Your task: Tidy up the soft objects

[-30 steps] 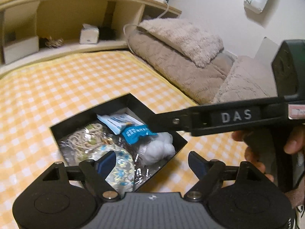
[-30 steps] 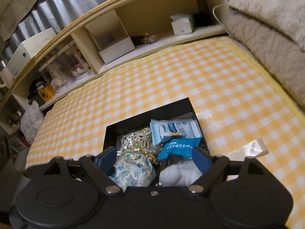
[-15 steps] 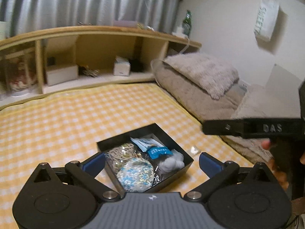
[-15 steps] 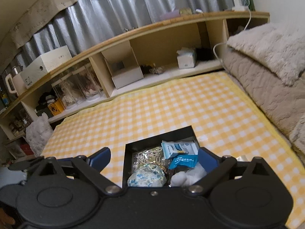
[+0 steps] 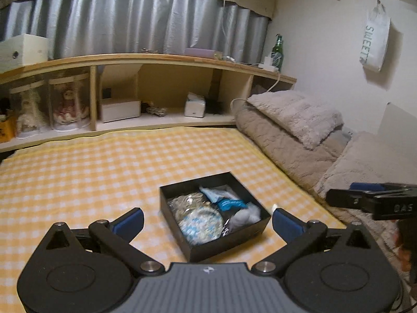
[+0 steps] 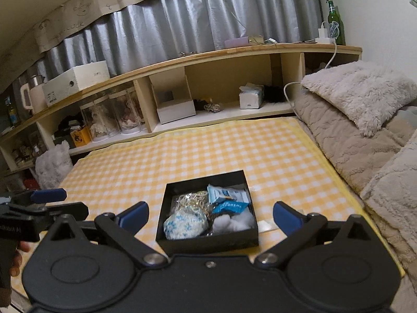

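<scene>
Yellow checked blanket [image 6: 182, 156] underneath; black box [image 6: 206, 241] at 12 o'clock, centre, holding speckled pouch [image 6: 185, 224] at 7, white fluff [image 6: 234, 221] at 5; likely light, squashy, pinch mid-bulge; left gripper [image 5: 207, 219] spread wide, empty; right gripper [image 6: 209, 215] spread wide, empty.

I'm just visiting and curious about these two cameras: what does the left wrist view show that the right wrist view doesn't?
Only the left wrist view shows the white SWEETS bag hanging on the wall. Only the right wrist view shows the white kettle and the fluffy grey bundle at the shelf's far end. Both show the black box of soft items on the yellow checked cover, the green bottle and both open hand-held grippers.
</scene>
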A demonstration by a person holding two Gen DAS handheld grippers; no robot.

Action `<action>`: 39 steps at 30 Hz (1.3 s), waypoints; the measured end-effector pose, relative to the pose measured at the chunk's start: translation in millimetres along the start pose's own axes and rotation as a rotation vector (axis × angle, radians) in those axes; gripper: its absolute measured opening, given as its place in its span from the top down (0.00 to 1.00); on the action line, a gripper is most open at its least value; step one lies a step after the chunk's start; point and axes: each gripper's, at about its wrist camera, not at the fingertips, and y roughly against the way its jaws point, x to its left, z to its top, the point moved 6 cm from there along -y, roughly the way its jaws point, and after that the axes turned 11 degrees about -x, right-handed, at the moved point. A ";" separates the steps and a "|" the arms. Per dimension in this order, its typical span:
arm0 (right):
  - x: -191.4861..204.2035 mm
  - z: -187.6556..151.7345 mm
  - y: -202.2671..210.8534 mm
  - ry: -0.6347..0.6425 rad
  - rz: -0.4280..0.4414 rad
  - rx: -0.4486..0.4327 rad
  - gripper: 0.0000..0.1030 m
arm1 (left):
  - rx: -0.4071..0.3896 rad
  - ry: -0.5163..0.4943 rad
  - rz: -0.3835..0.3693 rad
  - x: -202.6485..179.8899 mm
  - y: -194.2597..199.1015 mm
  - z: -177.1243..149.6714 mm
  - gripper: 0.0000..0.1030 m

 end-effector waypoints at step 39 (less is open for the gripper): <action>13.8 -53.5 24.9 0.122 -0.056 -0.043 0.00 | -0.055 0.016 0.126 9.4 25.6 -51.3 0.00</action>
